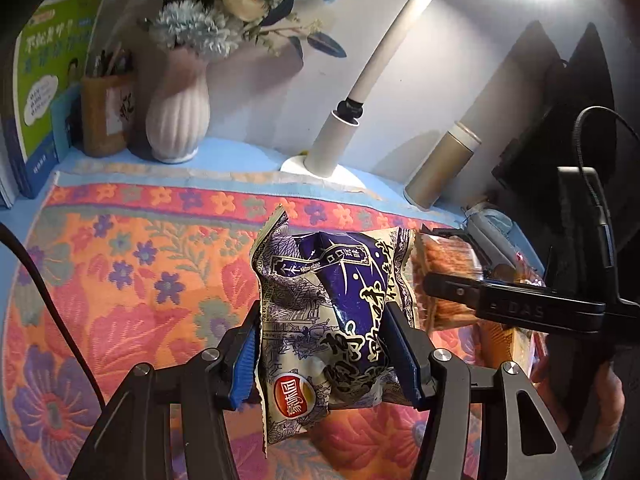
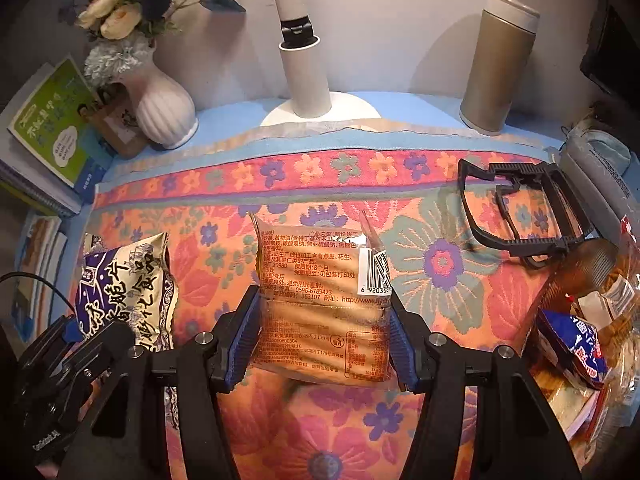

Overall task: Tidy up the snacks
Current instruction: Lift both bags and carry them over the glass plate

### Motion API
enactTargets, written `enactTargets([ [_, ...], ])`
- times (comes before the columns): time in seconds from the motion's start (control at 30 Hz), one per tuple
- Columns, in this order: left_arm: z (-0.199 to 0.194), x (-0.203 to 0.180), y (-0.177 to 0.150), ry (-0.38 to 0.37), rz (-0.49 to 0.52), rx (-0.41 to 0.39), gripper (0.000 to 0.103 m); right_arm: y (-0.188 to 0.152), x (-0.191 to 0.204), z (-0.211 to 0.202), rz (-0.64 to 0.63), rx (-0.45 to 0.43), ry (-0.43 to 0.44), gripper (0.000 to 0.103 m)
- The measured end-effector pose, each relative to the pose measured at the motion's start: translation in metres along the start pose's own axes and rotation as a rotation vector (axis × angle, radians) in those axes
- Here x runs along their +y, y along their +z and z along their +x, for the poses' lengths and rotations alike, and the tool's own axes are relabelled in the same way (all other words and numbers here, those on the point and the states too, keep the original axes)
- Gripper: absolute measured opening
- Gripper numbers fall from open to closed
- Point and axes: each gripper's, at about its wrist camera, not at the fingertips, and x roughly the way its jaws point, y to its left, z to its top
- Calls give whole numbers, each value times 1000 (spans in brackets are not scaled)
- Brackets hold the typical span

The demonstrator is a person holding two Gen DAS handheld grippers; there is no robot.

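My left gripper (image 1: pixel 324 354) is shut on a blue-and-cream snack bag (image 1: pixel 332 304) and holds it above the flowered cloth (image 1: pixel 140 280). The same bag shows at the left of the right wrist view (image 2: pixel 128 292). My right gripper (image 2: pixel 322 332) is shut on a clear packet of orange biscuit sticks (image 2: pixel 320 300), its printed back and barcode facing me. That packet and the right gripper's finger show at the right of the left wrist view (image 1: pixel 444 276). A black wire snack basket (image 2: pixel 520 208) lies on the cloth at the far right.
A pile of other snack packs (image 2: pixel 588 320) lies at the right edge. Along the back stand a white vase with flowers (image 2: pixel 164 108), a lamp base (image 2: pixel 308 84), a tan thermos (image 2: pixel 496 72) and a pen holder (image 1: pixel 106 116). Books (image 2: pixel 48 136) lean at the left.
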Motion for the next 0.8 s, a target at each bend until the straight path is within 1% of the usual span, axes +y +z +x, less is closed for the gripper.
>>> enactTargets([
  [0.1,-14,-3,-1,19,14,-20,55,-10,4,-20,0,-34,22,57],
  [0.13,-18,-4,-1,26,18,-27,55,-9,13,-17,-1,-43,24,57],
  [0.2,-28,-5,-1,39,27,-44,55,-12,17,-30,-2,-69,34,57],
  [0.4,-52,-14,-3,95,61,-102,56,-24,16,-64,-3,-144,56,57],
  [0.47,-59,-20,-3,103,73,-120,55,-29,13,-75,1,-165,62,57],
  [0.63,-73,-40,5,79,121,-179,55,-44,-1,-110,20,-229,48,57],
  [0.8,-75,-72,15,25,182,-208,56,-59,-33,-147,81,-305,1,57],
])
